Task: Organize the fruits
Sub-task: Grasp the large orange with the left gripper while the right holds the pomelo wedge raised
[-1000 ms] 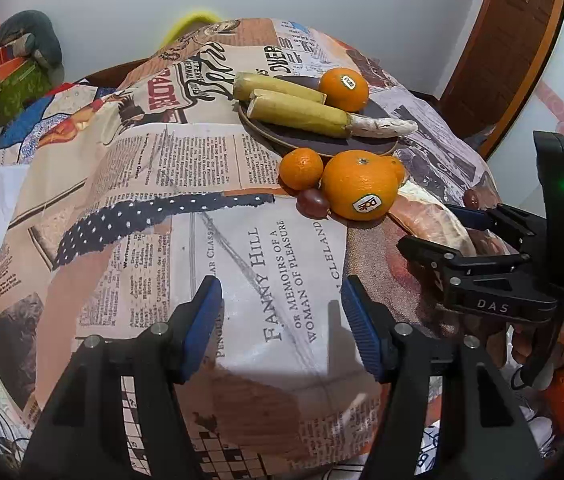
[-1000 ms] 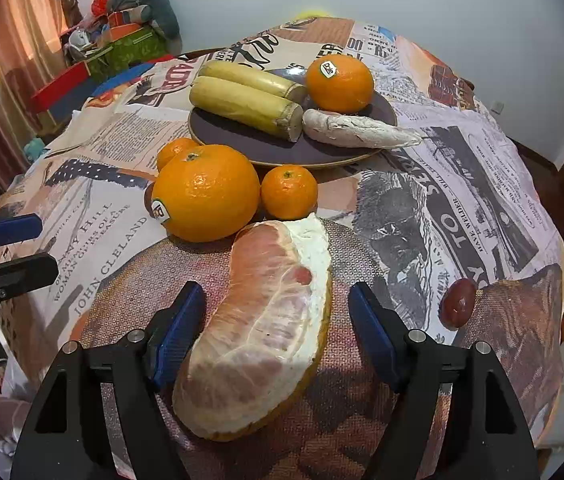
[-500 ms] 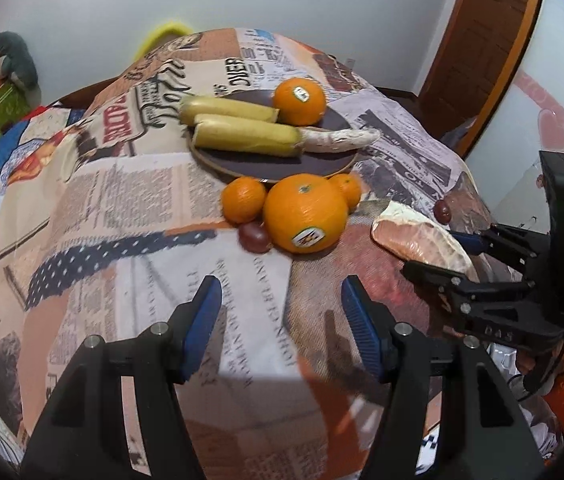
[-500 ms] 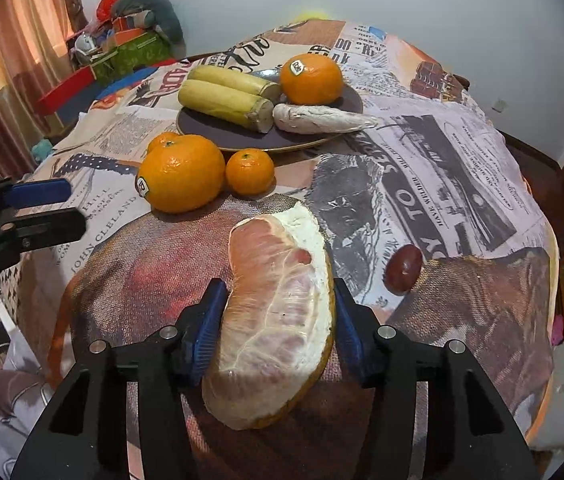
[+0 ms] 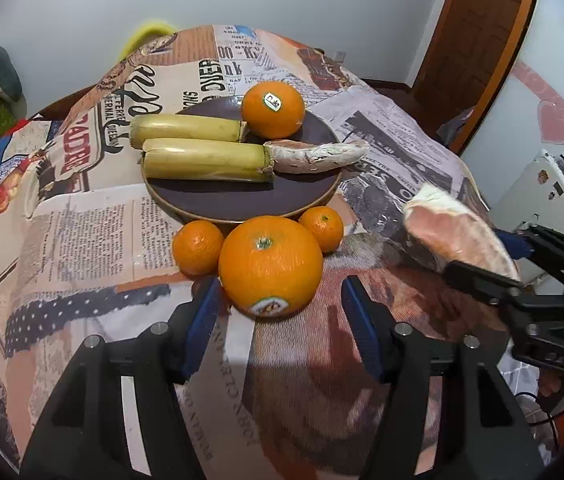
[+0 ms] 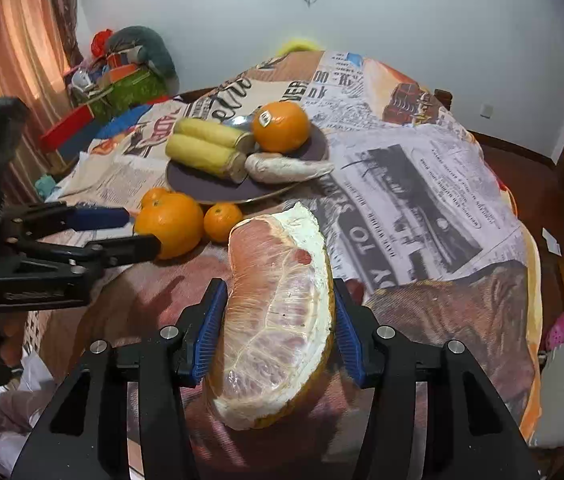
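Right gripper point(image 6: 278, 332) pinched pomelo wedge point(image 6: 278, 304) across flanks, wedge lifted off surface point(image 6: 422, 200), short of plate point(image 6: 202, 192). Left gripper point(image 5: 282, 320) spread, flanking large orange point(image 5: 270, 266). Wedge likely soft, membrane slippery, bruised easily; rind edge judged firmer hold.

Both views low over worktop point(image 5: 82, 240), close. Left wrist faces plate point(image 5: 242, 204) at 12 o'clock; right wrist sees it at 11 o'clock. Shared: plate, oranges point(image 6: 170, 224).
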### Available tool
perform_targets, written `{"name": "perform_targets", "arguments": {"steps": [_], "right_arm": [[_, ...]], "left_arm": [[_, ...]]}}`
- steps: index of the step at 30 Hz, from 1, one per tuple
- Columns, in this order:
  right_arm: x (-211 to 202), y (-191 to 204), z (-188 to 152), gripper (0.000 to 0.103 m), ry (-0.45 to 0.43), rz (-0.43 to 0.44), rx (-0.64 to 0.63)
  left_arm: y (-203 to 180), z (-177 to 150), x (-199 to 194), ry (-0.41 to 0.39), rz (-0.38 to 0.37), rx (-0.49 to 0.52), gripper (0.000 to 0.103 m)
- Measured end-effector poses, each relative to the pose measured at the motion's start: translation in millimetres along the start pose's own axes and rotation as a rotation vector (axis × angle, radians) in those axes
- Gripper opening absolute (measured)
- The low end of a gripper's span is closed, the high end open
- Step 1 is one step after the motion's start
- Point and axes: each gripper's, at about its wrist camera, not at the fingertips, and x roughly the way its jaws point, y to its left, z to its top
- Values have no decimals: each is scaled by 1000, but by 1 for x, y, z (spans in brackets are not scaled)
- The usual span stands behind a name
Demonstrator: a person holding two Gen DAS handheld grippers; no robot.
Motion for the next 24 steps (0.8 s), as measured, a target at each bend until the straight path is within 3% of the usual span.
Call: {"name": "perform_targets", "arguments": {"steps": [17, 24], "right_arm": [[2, -15, 1, 48, -12, 27, 43], [-1, -19, 2, 48, -15, 24, 48]], "left_arm": [[-3, 9, 25, 2, 90, -15, 63], [0, 7, 25, -12, 81, -31, 63]]}}
